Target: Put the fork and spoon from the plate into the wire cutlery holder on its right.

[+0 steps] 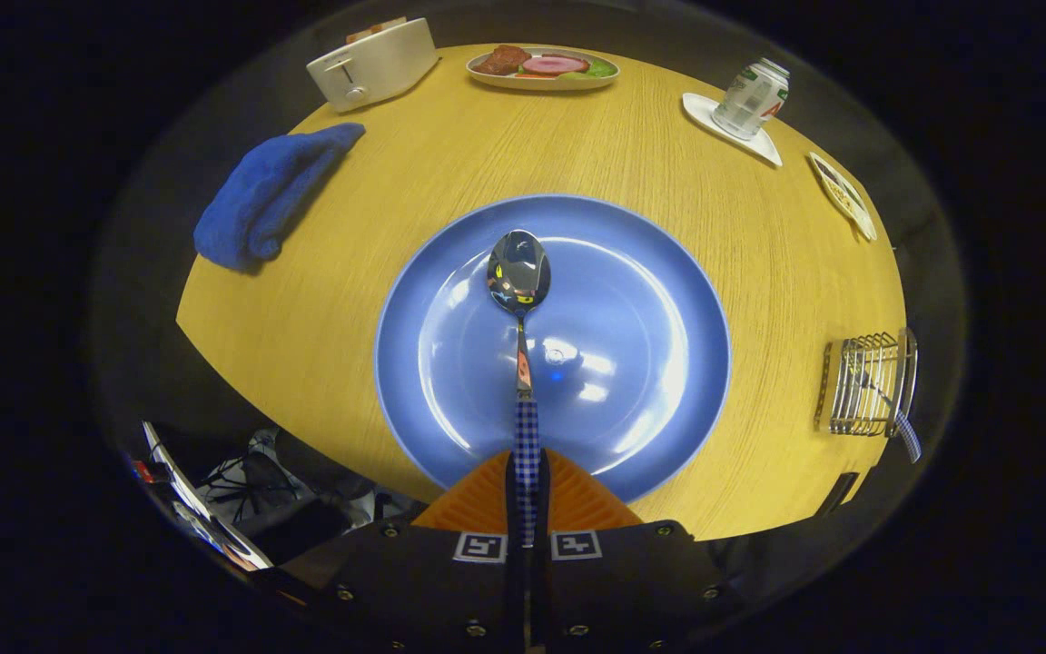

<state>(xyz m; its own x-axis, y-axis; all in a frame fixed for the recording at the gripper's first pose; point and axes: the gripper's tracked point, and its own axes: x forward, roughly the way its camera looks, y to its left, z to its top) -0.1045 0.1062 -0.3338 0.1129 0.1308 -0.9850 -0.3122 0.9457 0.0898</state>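
Orange fingers [487, 509] of the gripper [527, 495] pinched the spoon [519, 282] by its checked handle, pointing it straight ahead, bowl over the blue plate [650, 300]. The fork [895, 413] stood in the wire cutlery holder [850, 386] off to the right on the wooden table [396, 200]

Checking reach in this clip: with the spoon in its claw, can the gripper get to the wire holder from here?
Probably yes. The claw is shut on the spoon over the plate, and only bare table lies between it and the holder, which already has one handle in it.
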